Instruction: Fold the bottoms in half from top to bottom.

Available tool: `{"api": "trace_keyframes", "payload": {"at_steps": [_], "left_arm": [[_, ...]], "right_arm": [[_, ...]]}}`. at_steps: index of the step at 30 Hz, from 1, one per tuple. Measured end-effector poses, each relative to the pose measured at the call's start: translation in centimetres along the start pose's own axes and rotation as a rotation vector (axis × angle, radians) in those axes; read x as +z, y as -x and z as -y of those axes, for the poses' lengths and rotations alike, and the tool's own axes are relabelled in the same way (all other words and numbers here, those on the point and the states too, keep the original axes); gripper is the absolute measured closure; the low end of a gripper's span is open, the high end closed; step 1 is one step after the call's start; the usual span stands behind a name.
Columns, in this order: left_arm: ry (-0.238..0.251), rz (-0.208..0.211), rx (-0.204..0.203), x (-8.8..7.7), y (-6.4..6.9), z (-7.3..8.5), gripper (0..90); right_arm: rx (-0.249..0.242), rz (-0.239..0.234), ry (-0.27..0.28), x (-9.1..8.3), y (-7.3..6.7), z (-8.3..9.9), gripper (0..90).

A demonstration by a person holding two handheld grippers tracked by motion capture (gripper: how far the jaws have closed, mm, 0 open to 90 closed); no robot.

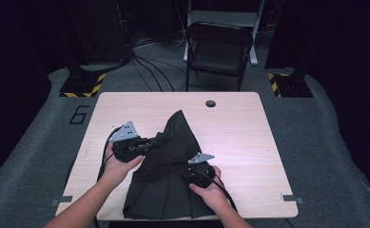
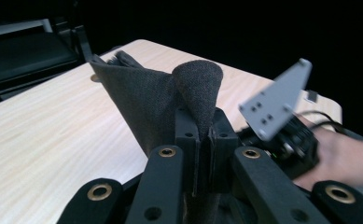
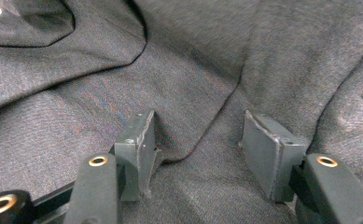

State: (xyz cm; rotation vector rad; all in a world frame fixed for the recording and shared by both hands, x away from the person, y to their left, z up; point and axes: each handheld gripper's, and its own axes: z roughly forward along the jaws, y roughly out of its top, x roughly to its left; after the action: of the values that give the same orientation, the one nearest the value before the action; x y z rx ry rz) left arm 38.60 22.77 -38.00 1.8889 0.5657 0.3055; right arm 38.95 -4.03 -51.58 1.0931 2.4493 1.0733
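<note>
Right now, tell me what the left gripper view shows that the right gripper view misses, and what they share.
The left gripper view shows the left gripper shut on a raised fold of the dark cloth, the wooden table, a black chair beyond it, and the right gripper's grey plate by a hand. The right gripper view shows the right gripper with its jaws apart, resting against flat, creased cloth with nothing pinched. Both share the same dark cloth.
</note>
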Motion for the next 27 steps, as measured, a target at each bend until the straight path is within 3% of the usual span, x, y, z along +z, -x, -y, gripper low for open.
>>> {"api": "trace_keyframes", "payload": {"at_steps": [6,15,27], "left_arm": [[-0.006,0.028,-0.005,-1.3,1.0,1.7,85.2],[-0.027,0.054,-0.005,-2.1,2.0,3.2,85.2],[-0.045,0.046,-0.022,-2.6,2.7,4.5,85.1]], "right_arm": [[0.004,-0.005,0.006,0.0,0.1,0.1,44.6],[0.018,-0.006,0.019,0.0,0.1,0.2,45.6],[0.015,-0.013,0.012,-0.1,0.2,0.2,46.0]]}}
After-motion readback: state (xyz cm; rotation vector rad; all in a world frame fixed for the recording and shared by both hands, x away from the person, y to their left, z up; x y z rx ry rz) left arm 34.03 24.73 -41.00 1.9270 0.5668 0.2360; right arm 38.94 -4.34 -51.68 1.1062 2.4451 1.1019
